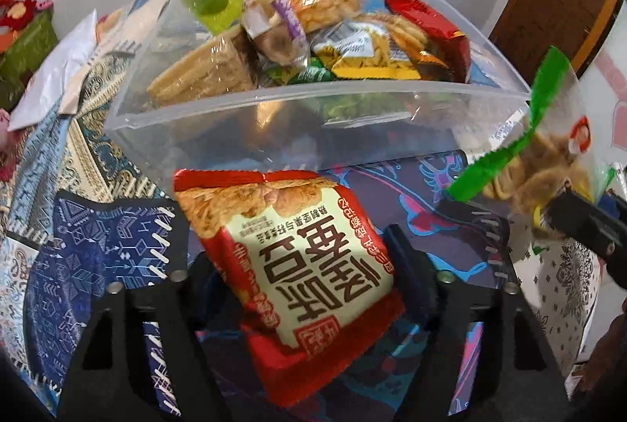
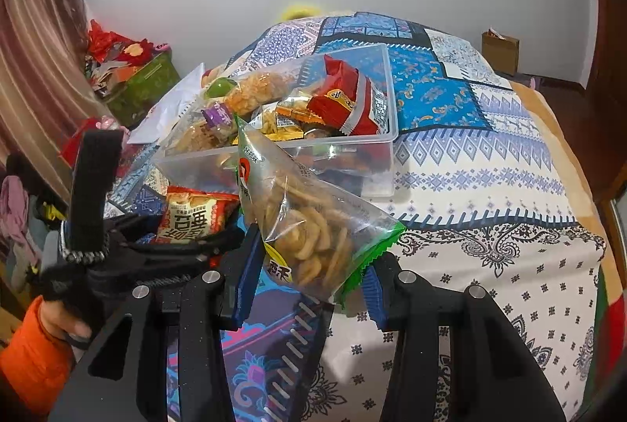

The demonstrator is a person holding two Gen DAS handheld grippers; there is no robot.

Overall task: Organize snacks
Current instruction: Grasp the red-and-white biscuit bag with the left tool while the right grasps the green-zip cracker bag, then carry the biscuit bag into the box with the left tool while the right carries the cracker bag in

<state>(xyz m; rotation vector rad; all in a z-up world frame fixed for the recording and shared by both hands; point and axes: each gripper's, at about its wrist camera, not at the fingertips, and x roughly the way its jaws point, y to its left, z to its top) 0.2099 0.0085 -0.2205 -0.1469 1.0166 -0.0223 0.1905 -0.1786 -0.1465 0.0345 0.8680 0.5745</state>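
Note:
A clear plastic box (image 1: 274,96) (image 2: 352,163) stands on the patterned bedcover, filled with several snack packets. My left gripper (image 1: 305,249) is shut on a red snack packet (image 1: 290,257) (image 2: 192,218), held tilted just in front of the box's near wall. My right gripper (image 2: 313,257) is shut on a clear crisp bag with green edges (image 2: 309,226) (image 1: 537,159), lifted beside the box's near right corner. In the left wrist view only a black part of the right gripper (image 1: 580,222) shows under that bag.
The patchwork bedcover (image 2: 490,187) runs on to the right and front of the box. A white paper bag (image 1: 58,77) lies left of the box. A green box with red items (image 2: 141,85) sits at far left. A hand in an orange sleeve (image 2: 35,343) holds the left gripper.

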